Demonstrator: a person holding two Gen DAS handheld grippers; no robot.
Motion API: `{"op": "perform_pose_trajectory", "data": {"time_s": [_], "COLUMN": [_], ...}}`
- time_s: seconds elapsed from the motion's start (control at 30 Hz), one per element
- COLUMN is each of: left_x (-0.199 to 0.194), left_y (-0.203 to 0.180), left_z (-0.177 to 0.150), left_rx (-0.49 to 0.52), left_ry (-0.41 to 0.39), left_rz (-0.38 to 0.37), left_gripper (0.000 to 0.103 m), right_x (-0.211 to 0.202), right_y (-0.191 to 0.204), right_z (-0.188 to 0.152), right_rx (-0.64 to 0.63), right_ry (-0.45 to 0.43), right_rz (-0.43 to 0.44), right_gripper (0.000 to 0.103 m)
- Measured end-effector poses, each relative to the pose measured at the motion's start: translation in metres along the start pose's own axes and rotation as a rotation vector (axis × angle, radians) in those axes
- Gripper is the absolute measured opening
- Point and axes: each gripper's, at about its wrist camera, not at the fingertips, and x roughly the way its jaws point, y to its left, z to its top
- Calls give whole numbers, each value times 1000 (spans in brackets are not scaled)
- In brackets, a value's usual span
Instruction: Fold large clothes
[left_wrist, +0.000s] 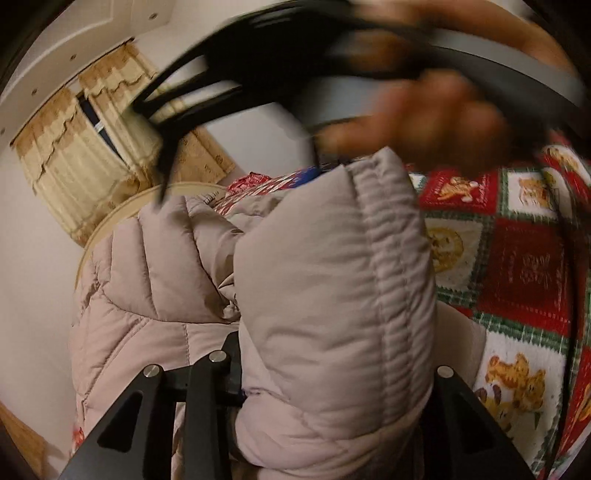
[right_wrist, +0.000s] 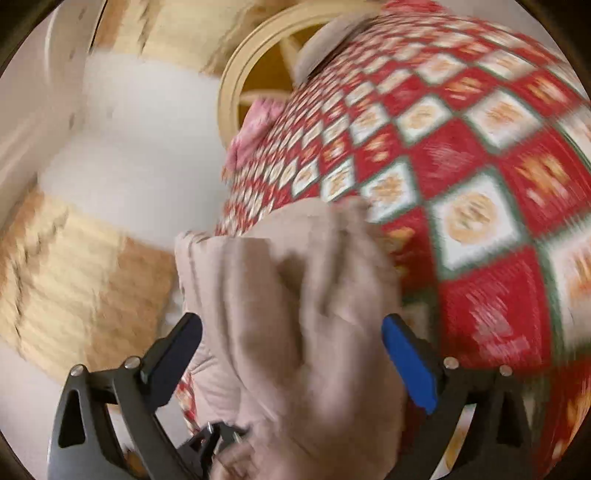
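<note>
We see the beige puffer jacket (left_wrist: 314, 295) bunched up on the bed, over a red, white and green patchwork quilt (left_wrist: 517, 266) printed with teddy bears. From the left wrist view, a thick quilted fold of the jacket rises straight between the fingers of our left tool (left_wrist: 332, 398), and the fingers look clenched on that fold, though the pads themselves are hidden by fabric. Above it sweeps our right tool (left_wrist: 221, 92), blurred, with a hand (left_wrist: 424, 125) behind it, also smeared by motion.

From the right wrist view everything is streaked. The right tool (right_wrist: 291, 354) stands wide apart, its dark finger (right_wrist: 177, 354) on one side and its blue-padded finger (right_wrist: 410, 365) on the other; a lump of the jacket (right_wrist: 295, 295) lies between them, but the pads do not press on it, so we call it released. The quilt (right_wrist: 461, 166) fills the right side. Beyond the bed we catch a round cream-coloured frame (right_wrist: 236, 74) and yellow curtains (left_wrist: 74, 166) against a pale wall.
</note>
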Motion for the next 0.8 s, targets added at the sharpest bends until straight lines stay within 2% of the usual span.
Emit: {"op": "perform_pose_trajectory", "data": {"time_s": [0.07, 0.1, 0.17, 0.2, 0.23, 0.3, 0.37, 0.4, 0.43, 0.5, 0.6, 0.63, 0.7, 0.8], "left_x": [-8, -11, -23, -31, -42, -62, -84, -95, -108, -131, -148, -152, -137, -98], "left_y": [-2, 0, -2, 0, 9, 27, 51, 63, 77, 96, 127, 143, 182, 238], "left_z": [-11, -14, -15, -17, -22, -29, -40, -46, -52, -63, -72, -74, -74, -75], "left_rx": [9, 8, 1, -1, -10, -54, -129, -166, -200, -226, -259, -311, -436, -682], "left_ry": [-8, -9, -5, -1, 0, -5, -11, -15, -23, -36, -57, -66, -79, -35], "left_rz": [-1, -8, -28, -45, -84, -160, -244, -292, -347, -405, -405, -405, -392, -256], "left_gripper": [38, 40, 42, 42, 43, 45, 45, 48, 50, 51, 51, 51, 52, 69], "right_x": [16, 26, 44, 48, 49, 45, 47, 45, 43, 47, 52, 53, 53, 55], "right_y": [29, 47, 72, 78, 76, 66, 49, 40, 35, 21, -3, -13, -25, -41], "right_z": [-1, -2, -12, -17, -19, -26, -22, -24, -25, -20, -17, -17, -19, -29], "right_rx": [-136, -244, -437, -493, -513, -486, -425, -398, -385, -356, -253, -213, -166, -63], "right_ry": [57, 76, 86, 83, 79, 61, 47, 28, 12, -13, -26, -32, -47, -81], "right_rz": [-89, -158, -258, -267, -270, -233, -168, -140, -132, -122, -50, -11, 38, 113], "right_gripper": [97, 83, 62, 54, 52, 46, 45, 44, 44, 44, 46, 46, 48, 48]}}
